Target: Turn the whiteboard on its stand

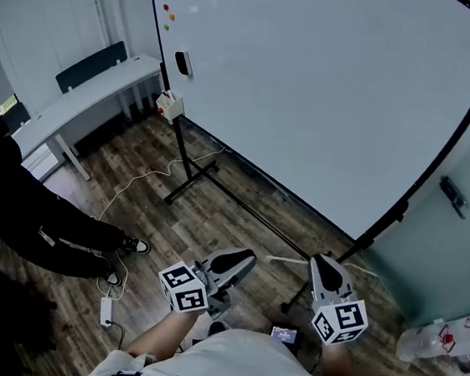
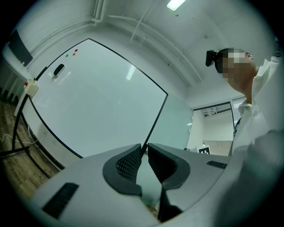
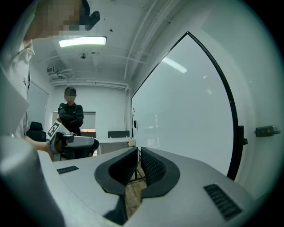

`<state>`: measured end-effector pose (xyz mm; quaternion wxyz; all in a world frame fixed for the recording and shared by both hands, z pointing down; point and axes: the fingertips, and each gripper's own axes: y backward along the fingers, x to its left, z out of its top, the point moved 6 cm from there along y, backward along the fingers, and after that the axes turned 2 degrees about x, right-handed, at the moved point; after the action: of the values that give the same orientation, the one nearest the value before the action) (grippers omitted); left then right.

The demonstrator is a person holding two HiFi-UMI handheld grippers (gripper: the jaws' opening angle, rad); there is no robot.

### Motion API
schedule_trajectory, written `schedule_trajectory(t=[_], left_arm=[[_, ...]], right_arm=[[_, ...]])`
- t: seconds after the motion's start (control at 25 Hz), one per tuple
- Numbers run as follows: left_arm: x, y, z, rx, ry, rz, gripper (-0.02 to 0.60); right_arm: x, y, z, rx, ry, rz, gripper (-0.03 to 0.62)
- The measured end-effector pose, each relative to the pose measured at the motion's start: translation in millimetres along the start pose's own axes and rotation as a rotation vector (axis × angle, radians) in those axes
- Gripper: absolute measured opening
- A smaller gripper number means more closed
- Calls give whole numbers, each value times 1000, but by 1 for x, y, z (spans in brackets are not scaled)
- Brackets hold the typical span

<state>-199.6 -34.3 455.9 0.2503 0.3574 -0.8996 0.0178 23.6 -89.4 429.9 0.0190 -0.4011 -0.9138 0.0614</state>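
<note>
Where the whiteboard (image 1: 313,91) stands: upright on its black stand (image 1: 193,168) on the wood floor (image 1: 215,214). It fills the upper middle of the head view, with its blank face turned toward the person.
Board's fittings: three small coloured magnets (image 1: 167,15) sit near the top left corner, with a dark eraser (image 1: 182,63) below them. A pale box (image 1: 169,105) is fixed on the stand's left post at the board's lower corner.
Left gripper (image 1: 246,258): held low in front of the board and well apart from it, its marker cube (image 1: 183,287) toward the person. In the left gripper view the ribbed pads meet at the tips with nothing between them.
Right gripper (image 1: 319,262): beside the left one and likewise short of the board. Its jaws are drawn in to a thin slit and hold nothing; only floor shows through the gap.
Contact: both grippers are apart from the board's frame and from the stand.
Left of the board: a white desk (image 1: 85,94) stands along the wall with a dark panel (image 1: 91,64) behind it.
Floor: a white cable (image 1: 148,175) trails from under the stand toward a power strip (image 1: 106,312).
Bystander: a person in dark clothes (image 1: 37,219) is at the left edge, feet near the cable.
Right edge: a pale door with a handle (image 1: 453,197), and a clear plastic bag (image 1: 445,338) on the floor below it.
</note>
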Motion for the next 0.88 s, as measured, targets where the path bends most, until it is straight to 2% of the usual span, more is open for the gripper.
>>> schedule_trajectory(t=[0.88], left_arm=[[1, 3, 0, 4, 6, 23, 54]], right_arm=[[10, -6, -2, 25, 20, 51, 28]])
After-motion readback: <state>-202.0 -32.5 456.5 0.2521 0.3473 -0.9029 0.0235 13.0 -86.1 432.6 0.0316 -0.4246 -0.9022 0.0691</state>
